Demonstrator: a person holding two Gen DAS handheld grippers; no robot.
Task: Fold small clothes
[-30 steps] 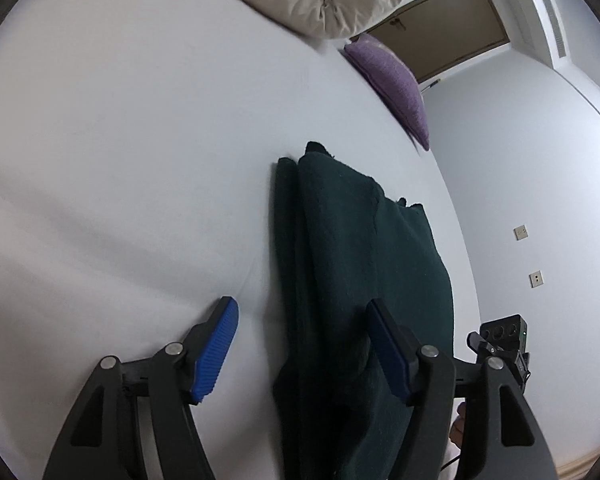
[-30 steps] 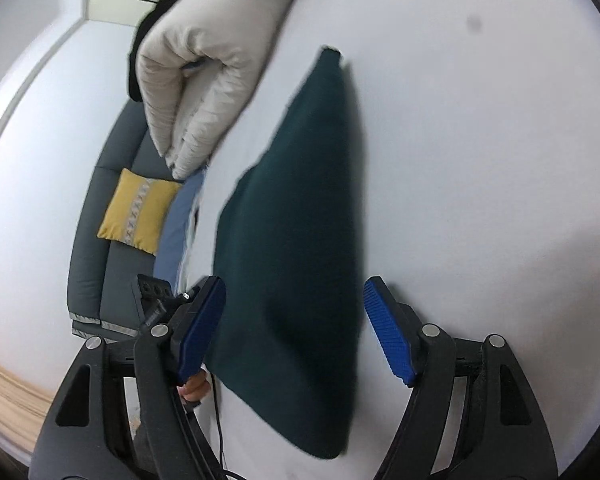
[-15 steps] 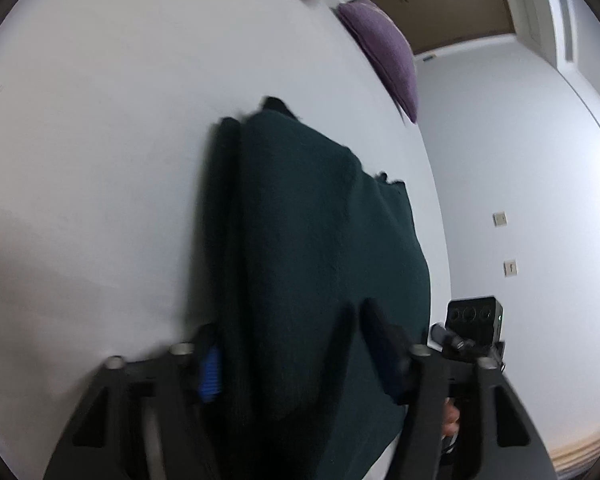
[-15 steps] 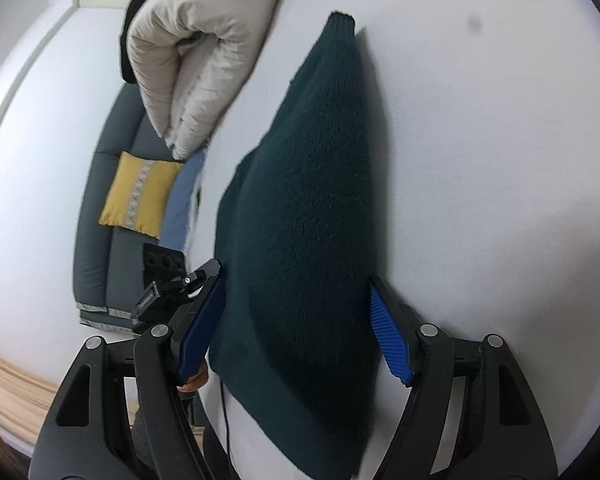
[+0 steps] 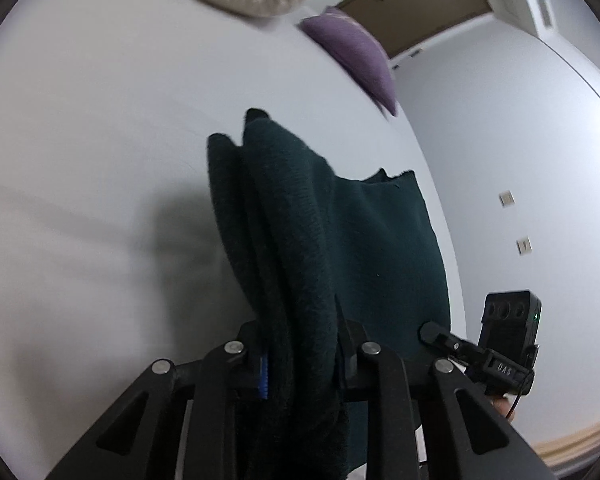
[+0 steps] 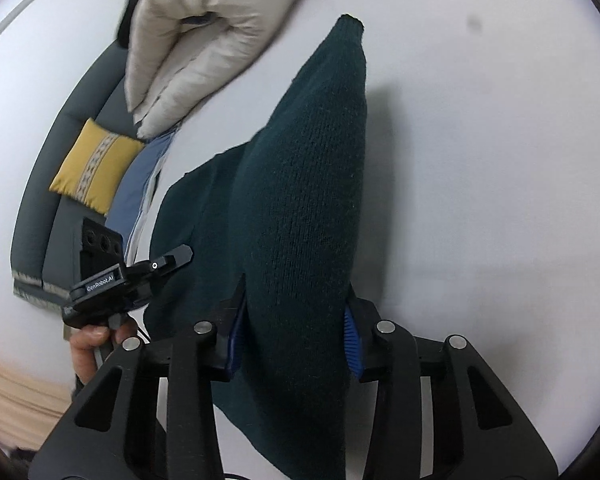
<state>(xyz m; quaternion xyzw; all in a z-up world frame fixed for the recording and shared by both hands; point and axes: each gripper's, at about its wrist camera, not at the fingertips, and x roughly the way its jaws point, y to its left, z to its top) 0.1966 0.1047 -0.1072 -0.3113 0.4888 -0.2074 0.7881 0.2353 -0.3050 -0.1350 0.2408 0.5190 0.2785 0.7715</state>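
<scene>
**Both grippers pinching the near end of a dark green knit**

On the white bed surface [image 5: 80, 160] we have one dark green knitted garment [image 5: 364, 248], already doubled lengthwise, its far end resting on the sheet and its near end gathered up between our two tools. Left gripper [image 5: 300, 360]: jaws closing, narrow, with a thick bunch of several knit layers between them. Right gripper [image 6: 296, 332]: jaws closing too, a bit wider, blue pads pressed on both sides of a fat folded ridge of the same garment [image 6: 300, 208]. The left tool also shows in the right view [image 6: 112, 280], held by a hand [image 6: 88, 344], just beside the garment's left edge.

Handling, as we judge it:
- Soft, limp, fairly thick knit; no stiffness, so the unheld part sags and drags.
- Light enough for a two-point lift, though the weight hangs from the pinches.
- Fuzzy surface should grip the ribbed pads well; slipping is unlikely, stretching likelier.
- Layers can shear apart, so the pinch should catch all of them.

Best hold: the two near corners, one per gripper, level with each other. Whether the left pinch has every layer we probably can't confirm; blur and cloth hide the pads.

Nearby: a cream duvet [image 6: 204, 40], a purple cushion [image 5: 356, 56], a yellow cushion [image 6: 92, 168] on a grey sofa [image 6: 52, 216].
</scene>
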